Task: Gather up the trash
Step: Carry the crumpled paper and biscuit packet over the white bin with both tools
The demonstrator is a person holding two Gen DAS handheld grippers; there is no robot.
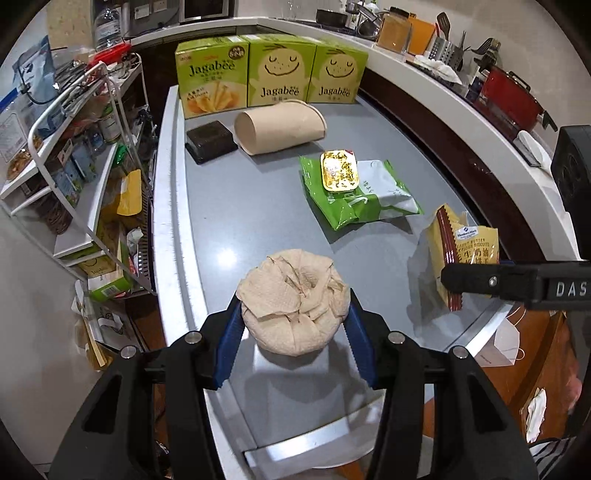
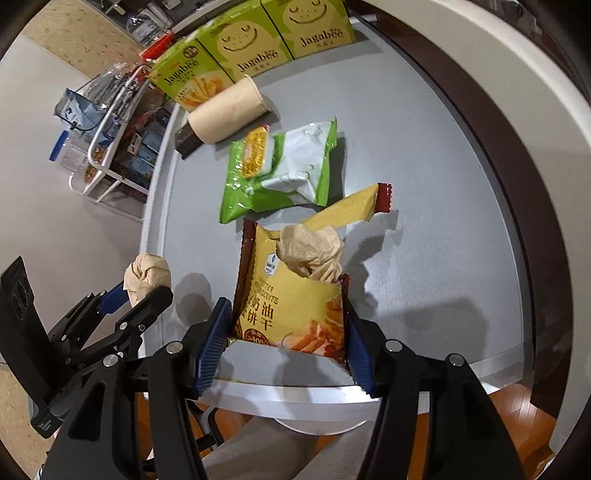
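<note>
Two tongs are working together: the left tongs are pinching a crumpled paper ball above the worktop — the right tongs are gripping the yellow biscuit bag, already holding one napkin. Next, probably, the ball is going into the bag's mouth — careful aiming needed.

Home kitchen, from what I see. A curved white counter wraps behind the grey table and carries a utensil holder with spatulas, a red pot, a cutting board and a dark pan. A white wire rack on my left is crammed with jars and packets. Three Jagabee snack boxes line the table's far end. Wood flooring shows below.
</note>
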